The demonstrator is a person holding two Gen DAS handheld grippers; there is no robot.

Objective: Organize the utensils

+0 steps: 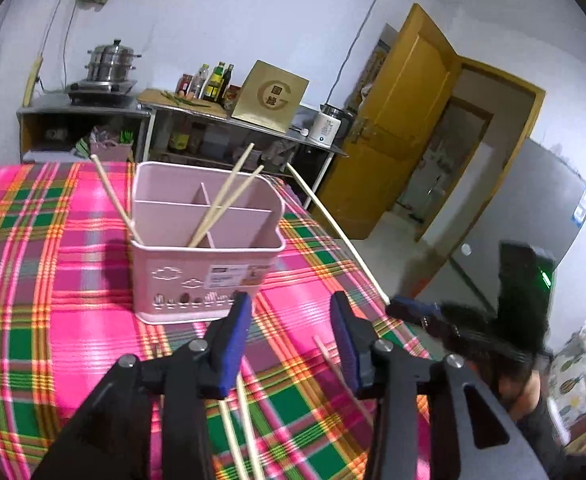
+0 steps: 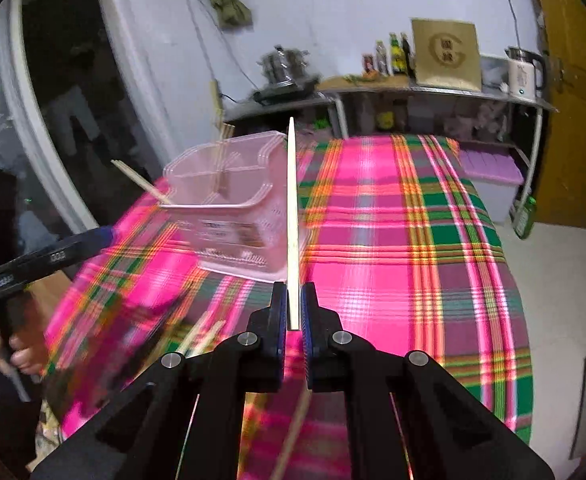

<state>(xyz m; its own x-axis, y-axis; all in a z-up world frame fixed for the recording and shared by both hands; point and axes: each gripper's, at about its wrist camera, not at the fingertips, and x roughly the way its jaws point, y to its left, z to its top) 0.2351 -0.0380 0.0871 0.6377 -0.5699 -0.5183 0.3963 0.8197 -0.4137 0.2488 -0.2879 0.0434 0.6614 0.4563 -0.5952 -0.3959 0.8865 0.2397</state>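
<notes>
A pink divided utensil holder [image 1: 209, 248] stands on the plaid tablecloth [image 1: 53, 240] with three wooden chopsticks [image 1: 225, 196] leaning in it. My left gripper [image 1: 291, 304] is just in front of the holder and open, with nothing between its pads. Loose chopsticks [image 1: 245, 420] lie on the cloth below it. My right gripper [image 2: 291, 292] is shut on a single chopstick [image 2: 291, 216] that points up and away, beside the blurred holder [image 2: 229, 200]. In the left wrist view that held chopstick [image 1: 333, 232] slants over the table's right edge from the right gripper [image 1: 413, 310].
A steel counter [image 1: 173, 108] behind the table carries a stove with a stacked pot [image 1: 111, 62], bottles [image 1: 213, 82], a brown box [image 1: 271, 96] and a kettle [image 1: 327, 124]. A yellow door [image 1: 397, 120] stands open at the right. A hand [image 2: 21, 352] holds the left gripper's handle.
</notes>
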